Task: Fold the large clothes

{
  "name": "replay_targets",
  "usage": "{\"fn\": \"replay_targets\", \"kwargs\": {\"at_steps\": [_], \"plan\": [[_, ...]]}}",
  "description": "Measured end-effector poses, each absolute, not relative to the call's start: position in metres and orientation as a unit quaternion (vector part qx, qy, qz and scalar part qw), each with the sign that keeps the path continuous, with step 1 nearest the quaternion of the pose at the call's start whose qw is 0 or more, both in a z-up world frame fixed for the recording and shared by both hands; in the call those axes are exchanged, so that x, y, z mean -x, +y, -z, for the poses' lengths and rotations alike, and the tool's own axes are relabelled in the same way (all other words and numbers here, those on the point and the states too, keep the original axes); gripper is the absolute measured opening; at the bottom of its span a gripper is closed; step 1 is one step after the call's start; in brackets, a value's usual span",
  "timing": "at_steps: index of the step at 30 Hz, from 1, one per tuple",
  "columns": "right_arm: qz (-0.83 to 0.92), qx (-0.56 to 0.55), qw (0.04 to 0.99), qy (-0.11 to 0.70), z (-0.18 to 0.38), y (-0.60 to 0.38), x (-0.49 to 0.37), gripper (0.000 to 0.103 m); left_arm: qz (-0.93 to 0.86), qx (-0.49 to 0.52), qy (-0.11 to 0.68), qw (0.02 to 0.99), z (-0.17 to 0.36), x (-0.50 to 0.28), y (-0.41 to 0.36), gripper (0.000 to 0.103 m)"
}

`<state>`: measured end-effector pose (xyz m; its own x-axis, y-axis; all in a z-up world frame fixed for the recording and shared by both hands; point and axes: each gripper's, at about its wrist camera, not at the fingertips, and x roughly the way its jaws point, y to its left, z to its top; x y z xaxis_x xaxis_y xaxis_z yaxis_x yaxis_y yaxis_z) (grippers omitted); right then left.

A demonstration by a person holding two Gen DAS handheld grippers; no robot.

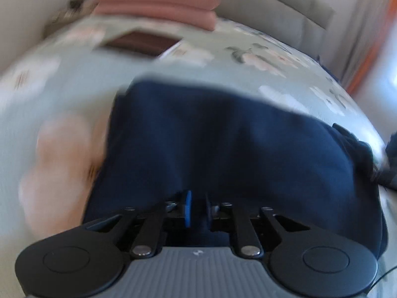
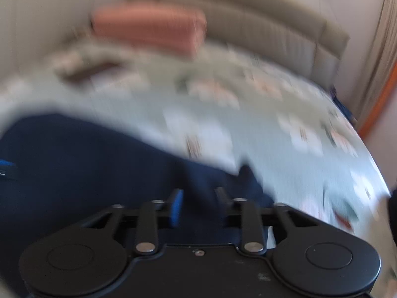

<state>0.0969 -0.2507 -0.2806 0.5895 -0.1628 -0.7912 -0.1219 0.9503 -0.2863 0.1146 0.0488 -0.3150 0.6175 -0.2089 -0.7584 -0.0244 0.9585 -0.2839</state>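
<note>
Garment (image 1: pixel 223 136): navy cloth, spread on the bed, near its front edge.
Left gripper (image 1: pixel 197 209): jaws narrow, pinching the garment's near edge.
Right gripper (image 2: pixel 198 207): jaws narrow, garment fabric between them.
Bed (image 1: pixel 285 79): floral sheet under the garment.
Towels (image 1: pixel 158 2): pink folded stack beyond the garment, by the headboard (image 2: pixel 273 24).

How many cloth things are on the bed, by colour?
Navy blue: 1, the garment held by the tongs
Pink: 2, the folded pieces stacked near the headboard
Dark brown: 1, the folded piece, blurry
Total: 4, all on the flowered bedspread
</note>
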Motion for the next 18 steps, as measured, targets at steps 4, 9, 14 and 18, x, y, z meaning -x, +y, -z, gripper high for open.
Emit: {"fn": "replay_targets", "kwargs": {"at_steps": [4,9,14,18], "plan": [[0.05,0.086,0.855,0.508,0.292,-0.296,-0.018,0.0,0.051,0.19,0.449,0.872,0.326,-0.071,0.084,0.003],[0.05,0.14,0.815,0.561,0.288,-0.297,0.04,0.001,0.028,0.164,0.469,0.867,0.309,-0.044,0.094,0.005],[0.067,0.078,0.879,0.466,0.23,-0.317,-0.01,0.019,0.053,0.139,0.422,0.894,0.272,-0.05,0.085,0.021],[0.043,0.059,0.914,0.398,0.22,-0.296,-0.071,0.036,0.059,0.138,0.392,0.908,0.271,-0.08,0.066,0.028]]}}
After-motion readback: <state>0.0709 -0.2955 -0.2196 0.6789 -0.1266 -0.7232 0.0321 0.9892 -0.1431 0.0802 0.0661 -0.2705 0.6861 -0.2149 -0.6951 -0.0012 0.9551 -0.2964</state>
